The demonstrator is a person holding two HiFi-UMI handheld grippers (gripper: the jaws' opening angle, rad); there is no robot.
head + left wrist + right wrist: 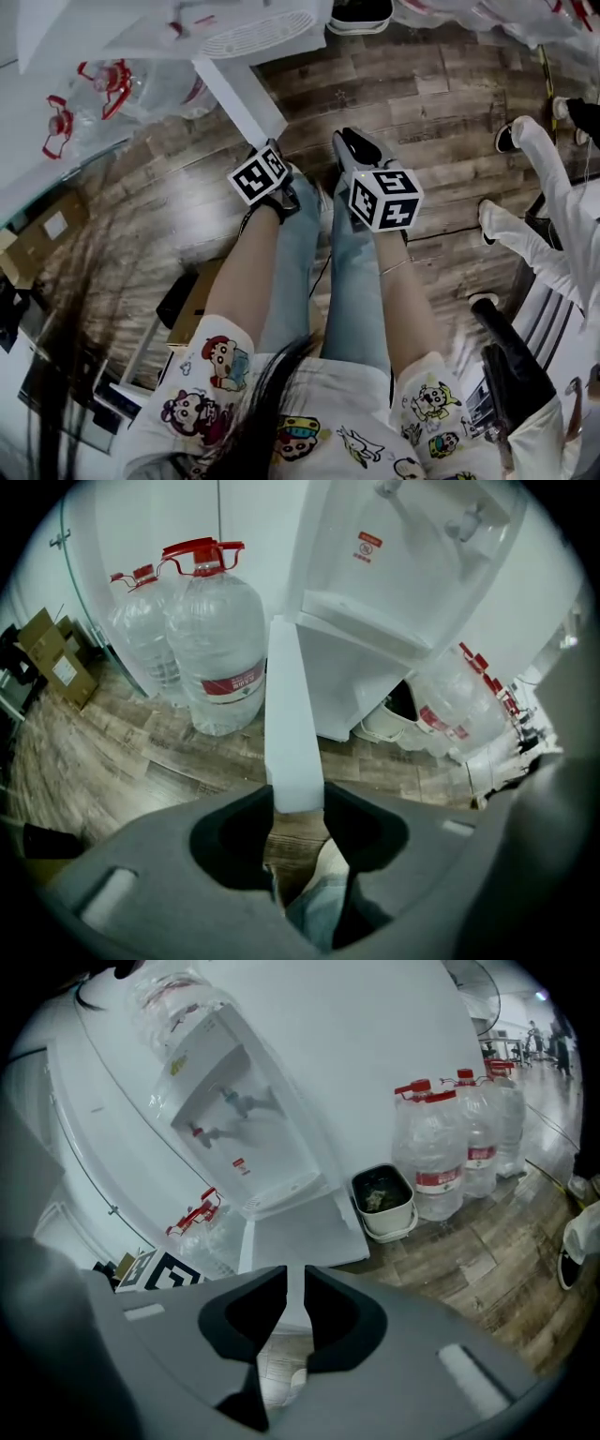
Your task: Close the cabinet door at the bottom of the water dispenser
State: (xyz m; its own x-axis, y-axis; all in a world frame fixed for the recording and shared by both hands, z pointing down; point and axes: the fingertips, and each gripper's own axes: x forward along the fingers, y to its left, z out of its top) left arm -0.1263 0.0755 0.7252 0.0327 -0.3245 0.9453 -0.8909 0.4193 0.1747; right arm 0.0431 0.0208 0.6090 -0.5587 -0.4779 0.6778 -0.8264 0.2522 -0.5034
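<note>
The white water dispenser [412,583] stands with its bottom cabinet door [292,714] swung open over the wood floor. In the left gripper view the door shows edge-on, and its free edge fills the gap between the jaws of my left gripper [297,803], which is shut on it. From the head view that gripper [267,159] sits at the door's [239,94] outer end. My right gripper [354,145] hovers to the right of the door, pointing at the door's face [309,1232]. Its [295,1288] jaws stand slightly apart with nothing between them.
Large water bottles [220,639] with red caps stand left of the dispenser, more [441,1157] on its other side beside a small white bin [382,1202]. Cardboard boxes [37,239] lie at the left. A person in white [553,234] stands at the right.
</note>
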